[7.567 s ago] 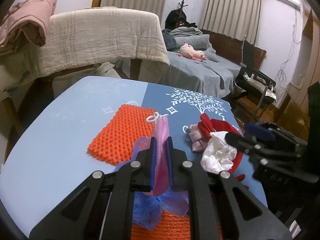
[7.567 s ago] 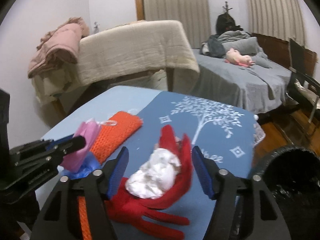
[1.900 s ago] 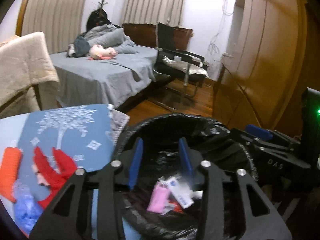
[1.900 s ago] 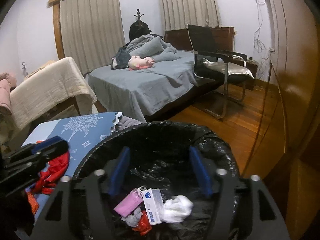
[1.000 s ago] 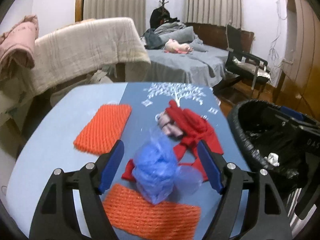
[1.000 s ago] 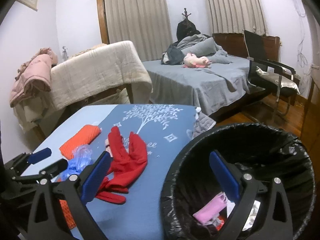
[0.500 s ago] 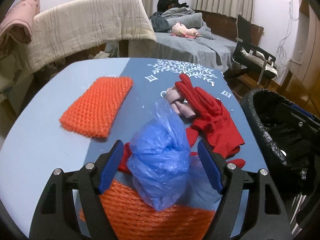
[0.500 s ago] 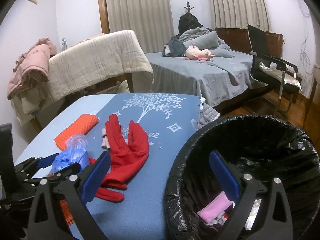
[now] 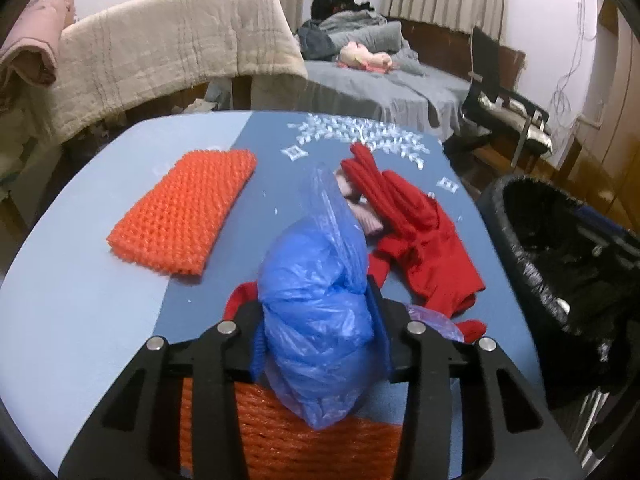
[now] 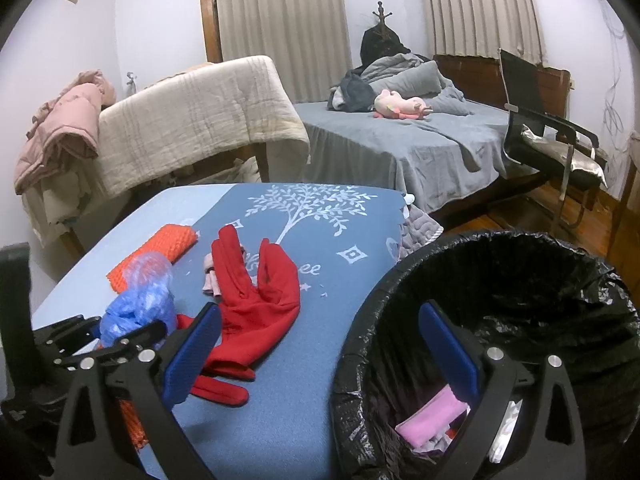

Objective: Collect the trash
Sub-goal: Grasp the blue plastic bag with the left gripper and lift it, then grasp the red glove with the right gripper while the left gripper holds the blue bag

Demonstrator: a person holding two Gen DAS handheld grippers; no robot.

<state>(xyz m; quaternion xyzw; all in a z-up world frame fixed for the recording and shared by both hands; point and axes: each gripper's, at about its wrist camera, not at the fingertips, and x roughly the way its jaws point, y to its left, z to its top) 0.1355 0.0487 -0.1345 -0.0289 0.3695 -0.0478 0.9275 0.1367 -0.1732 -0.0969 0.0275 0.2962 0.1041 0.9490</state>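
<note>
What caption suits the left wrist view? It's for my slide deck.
Left gripper closing on a crumpled blue plastic bag beside a red glove.

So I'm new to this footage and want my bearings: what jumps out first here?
The crumpled blue plastic bag sits between the jaws of the left gripper, which is closing on it at the near edge of the blue table. Right of it lie red gloves, and left an orange mesh pad. The black-lined trash bin stands at the table's right, under the open right gripper.

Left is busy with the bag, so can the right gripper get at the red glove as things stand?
Probably yes: the right gripper is open with nothing in it, and the red glove lies uncovered on the table just ahead of its left finger, beside the bin.
</note>
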